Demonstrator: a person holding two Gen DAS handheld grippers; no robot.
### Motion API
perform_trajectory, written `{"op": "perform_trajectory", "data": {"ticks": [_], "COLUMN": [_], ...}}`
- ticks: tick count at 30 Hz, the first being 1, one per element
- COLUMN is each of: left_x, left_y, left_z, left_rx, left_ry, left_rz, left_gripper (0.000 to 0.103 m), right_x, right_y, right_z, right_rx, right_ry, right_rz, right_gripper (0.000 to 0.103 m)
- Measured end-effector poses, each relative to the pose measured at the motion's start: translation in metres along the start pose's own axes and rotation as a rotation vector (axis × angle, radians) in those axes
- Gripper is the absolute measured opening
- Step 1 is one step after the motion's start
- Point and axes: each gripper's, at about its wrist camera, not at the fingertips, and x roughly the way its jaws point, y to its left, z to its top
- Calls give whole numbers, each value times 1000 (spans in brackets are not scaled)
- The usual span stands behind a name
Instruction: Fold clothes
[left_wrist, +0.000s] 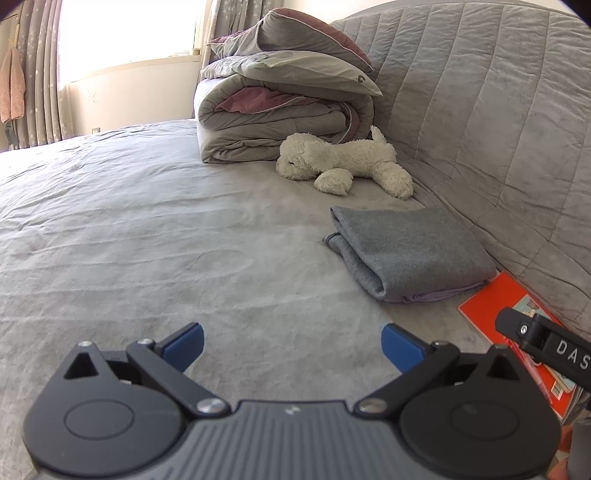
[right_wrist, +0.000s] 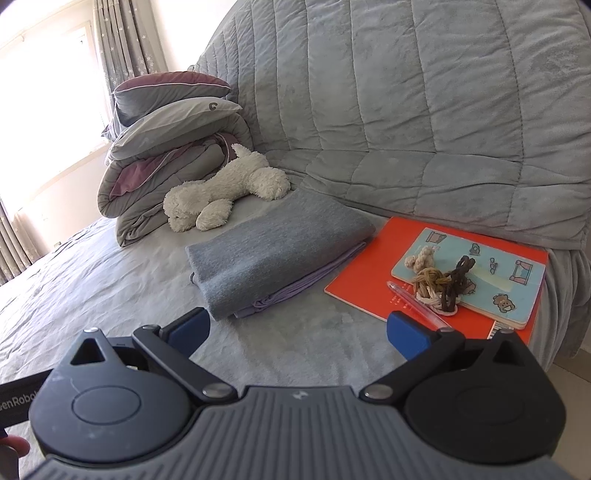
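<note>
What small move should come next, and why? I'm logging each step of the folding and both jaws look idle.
Probably draw both grippers back: the grey garment already lies folded flat on the bed, beside the orange book. The left gripper and right gripper both have their jaws spread wide and empty, touching no cloth, and no unfolded clothing shows in either view.

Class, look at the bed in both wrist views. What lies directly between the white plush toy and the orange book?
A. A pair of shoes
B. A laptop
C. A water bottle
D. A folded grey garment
D: the folded grey garment lies on the bed, with the white plush toy just beyond it and the orange book on its other side.
</note>
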Motion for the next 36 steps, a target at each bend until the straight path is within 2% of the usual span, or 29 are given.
{"op": "perform_trajectory", "data": {"ticks": [36], "left_x": [5], "left_y": [3], "left_z": [-2], "left_rx": [19], "left_ry": [21], "left_rz": [20], "left_gripper": [102], "right_x": [0], "right_y": [3], "right_z": [-2], "right_rx": [-13], "right_ry": [3], "right_rz": [-5], "right_gripper": [103]}}
